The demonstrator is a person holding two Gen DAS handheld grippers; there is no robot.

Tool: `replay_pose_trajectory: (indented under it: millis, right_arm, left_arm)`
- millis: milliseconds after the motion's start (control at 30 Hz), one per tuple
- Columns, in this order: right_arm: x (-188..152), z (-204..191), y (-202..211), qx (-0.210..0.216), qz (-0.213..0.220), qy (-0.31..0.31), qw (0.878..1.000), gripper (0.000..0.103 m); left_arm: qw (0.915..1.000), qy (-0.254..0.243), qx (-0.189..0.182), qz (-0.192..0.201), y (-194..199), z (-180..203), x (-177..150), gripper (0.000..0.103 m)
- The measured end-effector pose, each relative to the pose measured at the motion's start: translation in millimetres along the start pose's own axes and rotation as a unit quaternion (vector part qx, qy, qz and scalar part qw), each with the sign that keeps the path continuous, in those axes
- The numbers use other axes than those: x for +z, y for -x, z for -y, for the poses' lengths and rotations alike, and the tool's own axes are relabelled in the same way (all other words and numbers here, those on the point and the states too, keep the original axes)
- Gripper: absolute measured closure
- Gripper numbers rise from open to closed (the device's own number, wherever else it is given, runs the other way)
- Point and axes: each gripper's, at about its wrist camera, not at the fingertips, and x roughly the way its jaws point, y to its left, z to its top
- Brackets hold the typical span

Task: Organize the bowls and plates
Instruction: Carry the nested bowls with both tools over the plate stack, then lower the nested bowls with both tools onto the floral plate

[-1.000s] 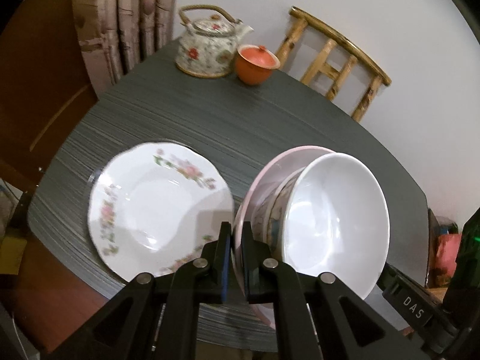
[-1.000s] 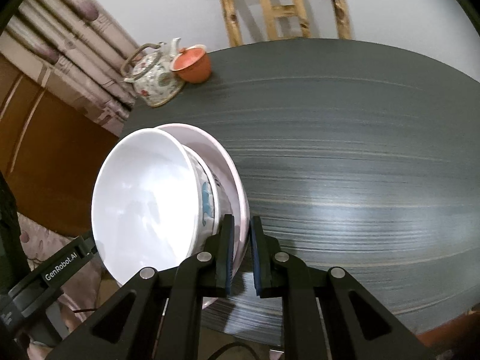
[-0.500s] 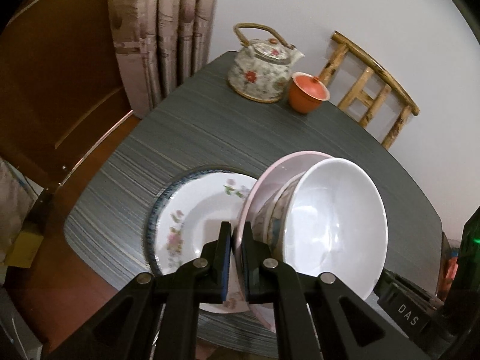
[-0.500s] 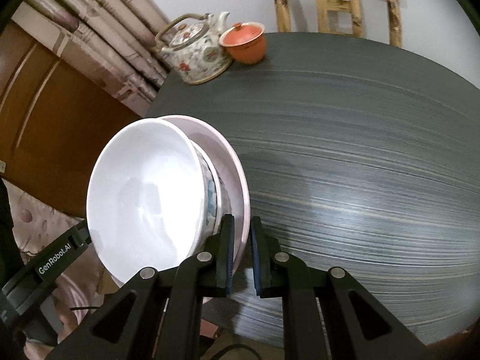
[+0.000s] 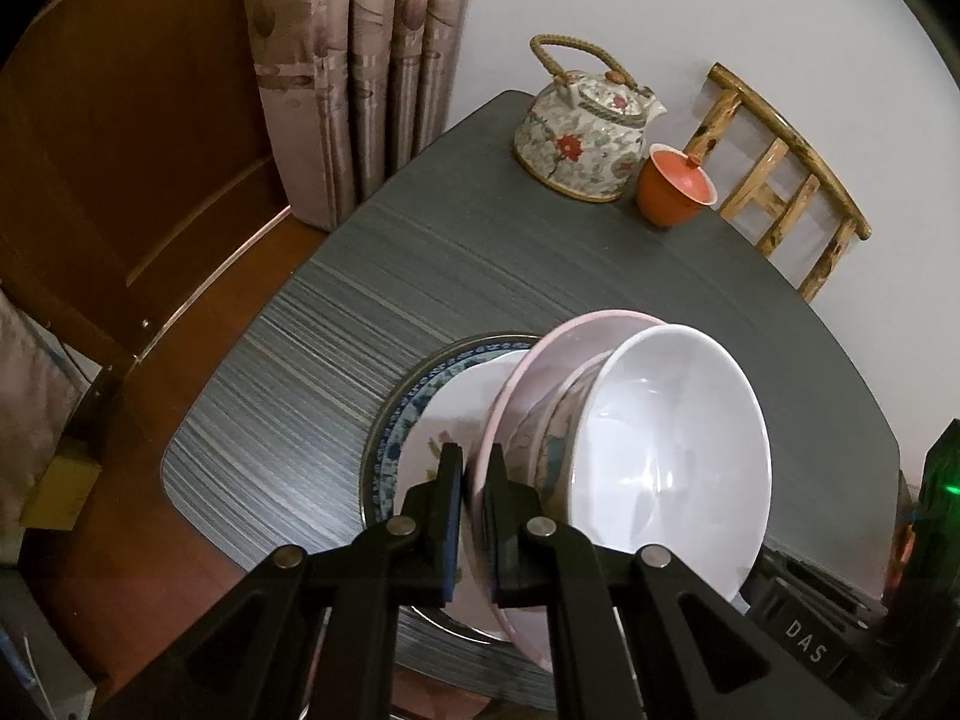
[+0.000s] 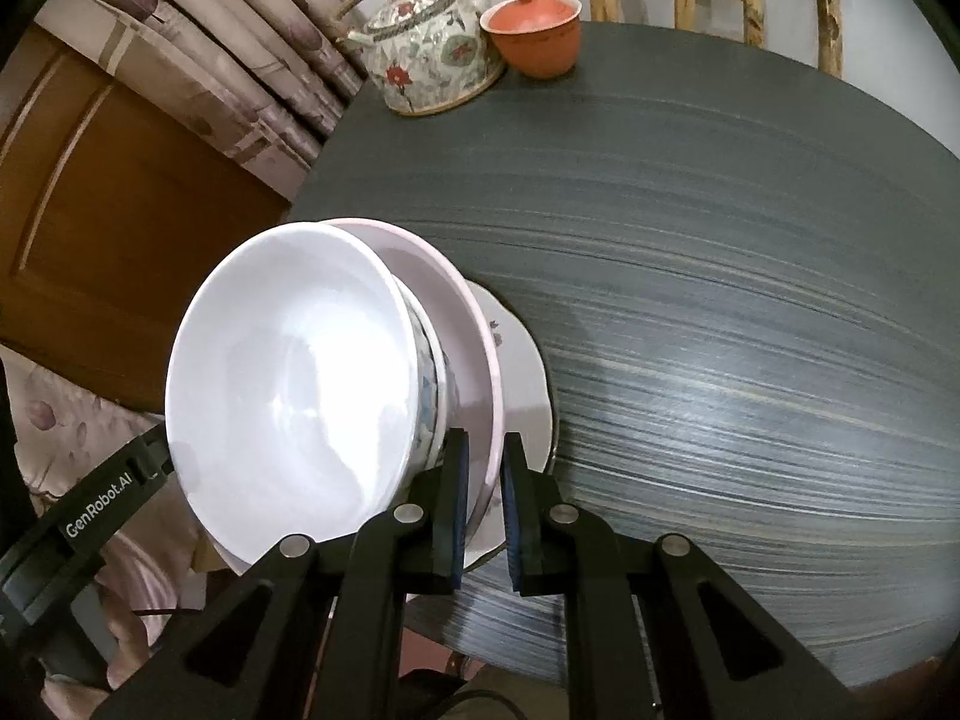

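Note:
Both grippers pinch opposite rims of a pink plate (image 5: pixel 564 336) (image 6: pixel 474 324) that carries a patterned bowl (image 5: pixel 549 444) and, nested in it, a white bowl (image 5: pixel 666 456) (image 6: pixel 288 384). My left gripper (image 5: pixel 474 480) is shut on the plate's rim, and so is my right gripper (image 6: pixel 483 468). The stack is held over a floral plate (image 5: pixel 456 408) (image 6: pixel 522 372) that lies on a blue-rimmed plate (image 5: pixel 396 414) near the table's corner. Whether the pink plate touches the floral plate is hidden.
A floral teapot (image 5: pixel 582 132) (image 6: pixel 432 54) and an orange lidded cup (image 5: pixel 675 186) (image 6: pixel 534 36) stand at the far edge of the dark striped table (image 5: pixel 480 264) (image 6: pixel 720 252). A bamboo chair (image 5: pixel 786 180) stands behind, curtains (image 5: pixel 354 72) at the left.
The held stack has moved left and come over the floral plate, which now lies mostly hidden beneath it. Both grippers keep their grip on the pink plate.

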Motion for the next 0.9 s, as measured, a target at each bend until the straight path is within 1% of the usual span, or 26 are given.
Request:
replay_pose_trajectory:
  millis: [367,567,900]
  right_arm:
    - [2,-6,-14,-0.015,-0.016,-0.003,1.000,0.091]
    - [2,-8,-13,-0.021,-0.013,0.003,1.000,0.091]
    - [0,-11,-11,-0.031,0.007,0.018,0.999,0.090]
  left_arm:
    - [0.9998,0.007,-0.007,-0.018,-16,-13,-1,0.099]
    - [0.9997,0.005,-0.014,-0.019,-19,-15,2,0.099]
    - [0.9995,0.001,-0.024,-0.018,-23,-21,-3,0.099]
